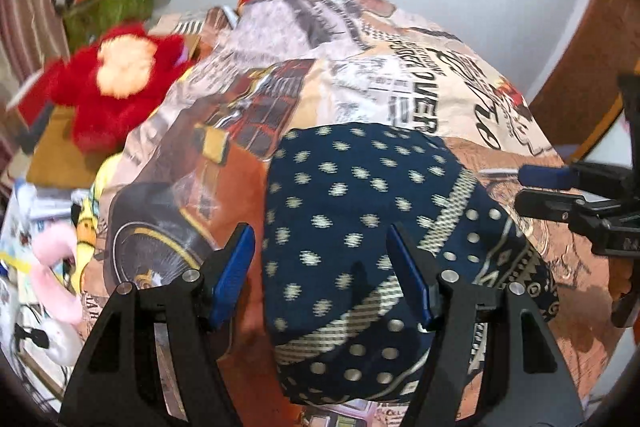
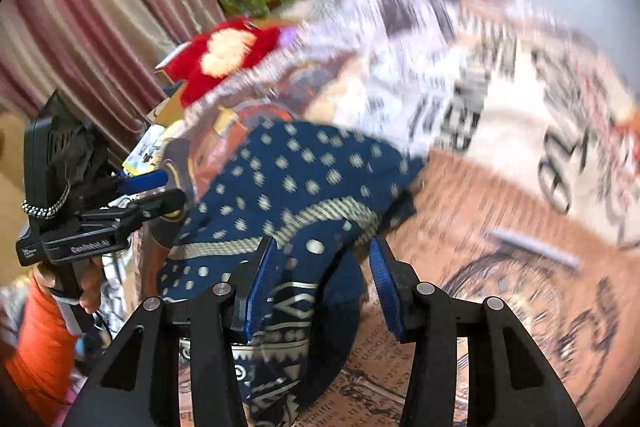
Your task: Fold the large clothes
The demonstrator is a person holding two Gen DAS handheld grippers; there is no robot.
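Now the dark blue cloth with pale dots (image 1: 360,227) lies folded small on the printed bedsheet (image 1: 360,75). My left gripper (image 1: 320,267) is released above it; my right gripper (image 2: 320,291) is letting go, nothing pinched. Folding looks nearly done.

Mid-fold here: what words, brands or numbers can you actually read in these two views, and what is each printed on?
"OVER": large black letters, seen upside down, on the printed bedsheet, just beyond the navy dotted garment.
Large black script farther right on the bedsheet: not readable.
Small print panels on the bedsheet: too small.
White brand lettering on the left gripper body, right wrist view: blurred, unreadable.
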